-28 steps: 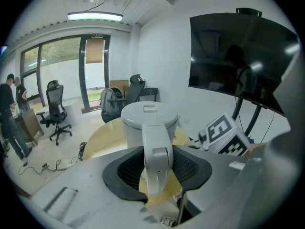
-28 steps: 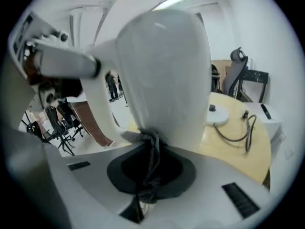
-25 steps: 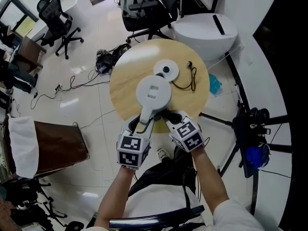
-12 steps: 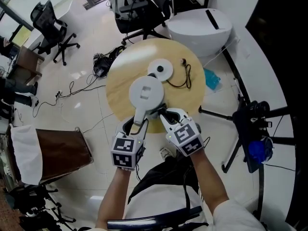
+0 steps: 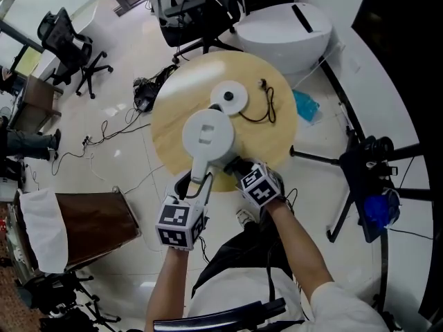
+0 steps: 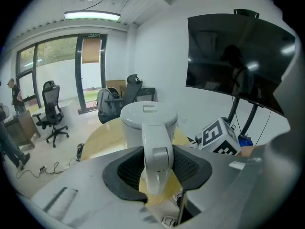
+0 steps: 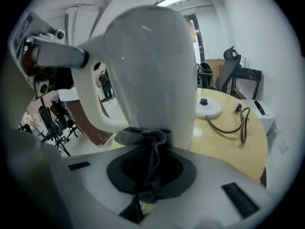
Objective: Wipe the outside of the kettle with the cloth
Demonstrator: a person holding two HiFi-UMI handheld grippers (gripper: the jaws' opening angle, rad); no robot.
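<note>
A white kettle (image 5: 206, 137) stands on the round wooden table (image 5: 270, 144), its handle (image 6: 156, 152) toward me. My left gripper (image 5: 196, 185) is shut on that handle; in the left gripper view the handle (image 6: 156, 152) runs between the dark pads. My right gripper (image 5: 239, 166) is shut on a grey cloth (image 7: 145, 142). The bunched cloth is pressed against the lower wall of the kettle (image 7: 152, 70), low on its right side in the head view.
The kettle's round base (image 5: 229, 97) with its black cord (image 5: 268, 106) lies farther back on the table. A white round tub (image 5: 284, 30) stands beyond the table, office chairs (image 5: 69, 47) at the left, a tripod (image 5: 367, 164) at the right.
My right gripper has moved down along the kettle's side with the cloth. The left gripper and kettle have stayed put.
</note>
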